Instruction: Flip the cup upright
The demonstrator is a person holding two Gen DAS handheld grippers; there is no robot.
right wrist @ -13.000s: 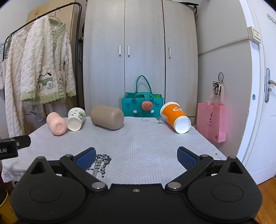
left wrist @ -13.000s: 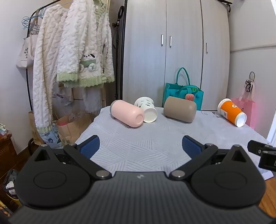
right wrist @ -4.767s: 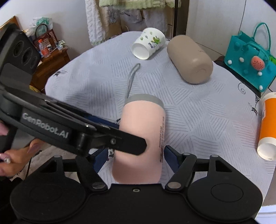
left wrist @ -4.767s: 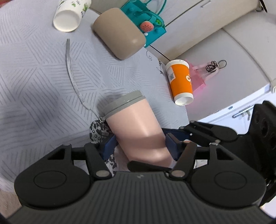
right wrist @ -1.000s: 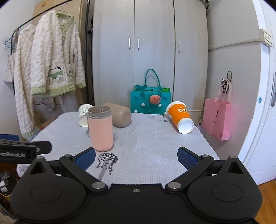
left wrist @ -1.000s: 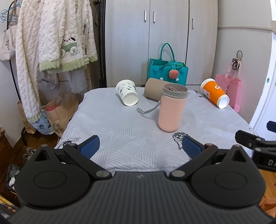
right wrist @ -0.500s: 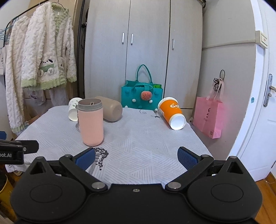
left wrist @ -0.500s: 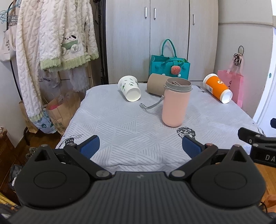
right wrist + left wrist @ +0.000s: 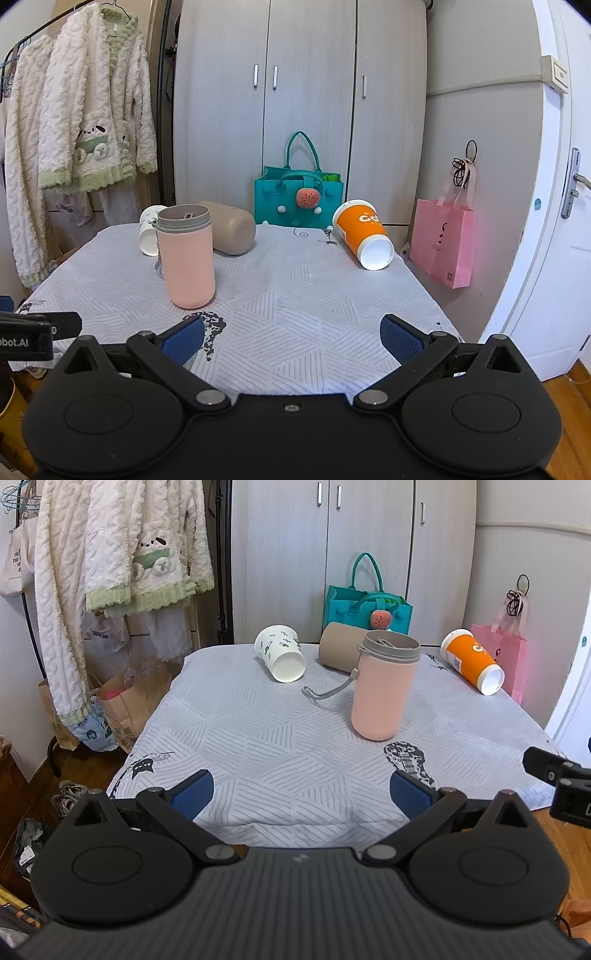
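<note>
The pink cylindrical tumbler with a grey lid [image 9: 382,686] stands upright at centre right of the left wrist view, on the grey patterned cloth of the desk [image 9: 258,746]. Three cups lie on their sides behind it: a white leaf-printed paper cup [image 9: 280,652], a tan cylindrical cup [image 9: 231,227] and an orange paper cup [image 9: 364,232]. The orange one's long axis points its mouth toward the lower right, and it looks nearest the right hand-held gripper [image 9: 291,341], whose jaws are spread and empty. The left hand-held gripper [image 9: 301,792] is likewise open and empty. The tumbler hides part of the tan cup.
</note>
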